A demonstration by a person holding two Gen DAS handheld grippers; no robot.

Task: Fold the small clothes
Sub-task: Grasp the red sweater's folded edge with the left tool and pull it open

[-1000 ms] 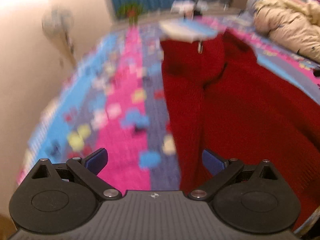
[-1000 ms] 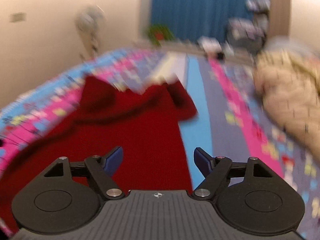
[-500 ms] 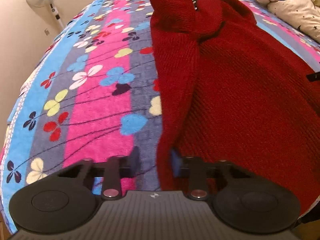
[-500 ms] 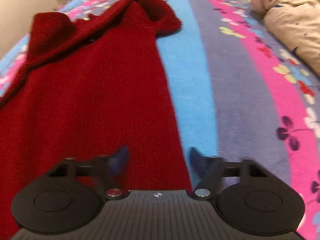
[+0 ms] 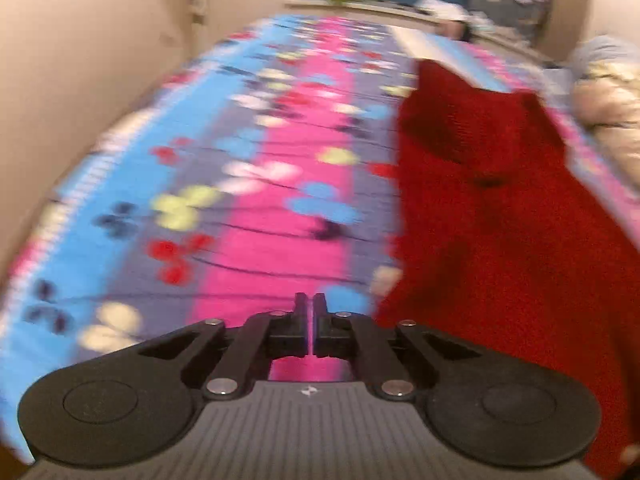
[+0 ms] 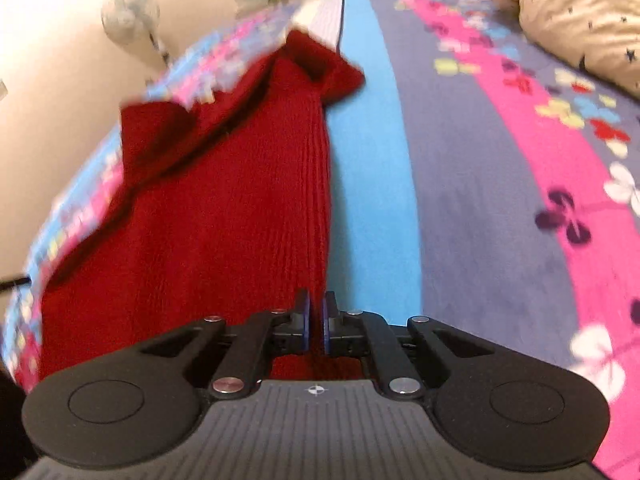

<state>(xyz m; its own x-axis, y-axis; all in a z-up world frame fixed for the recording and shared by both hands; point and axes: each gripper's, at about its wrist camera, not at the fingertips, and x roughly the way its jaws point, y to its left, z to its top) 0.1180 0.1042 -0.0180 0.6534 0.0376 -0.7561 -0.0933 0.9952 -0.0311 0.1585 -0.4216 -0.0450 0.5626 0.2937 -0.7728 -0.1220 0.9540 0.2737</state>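
A: Your left gripper (image 5: pixel 311 306) has just been closing, yet nothing sits between its jaws. The red sweater (image 5: pixel 500 216) lies just beside it.

B: Your right gripper (image 6: pixel 316 312) has pinched the sweater's near hem; it stretches up the bedspread (image 6: pixel 460 200). Regrip left before folding.

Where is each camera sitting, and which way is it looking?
Left wrist view: sits on the left gripper, looking down the flowered bedspread; jaws shut with nothing visible between them, red knitted sweater to its right.
Right wrist view: sits on the right gripper, looking along the sweater's edge; jaws shut on it.
Both show the sweater, bedspread, standing fan and beige star-print duvet.
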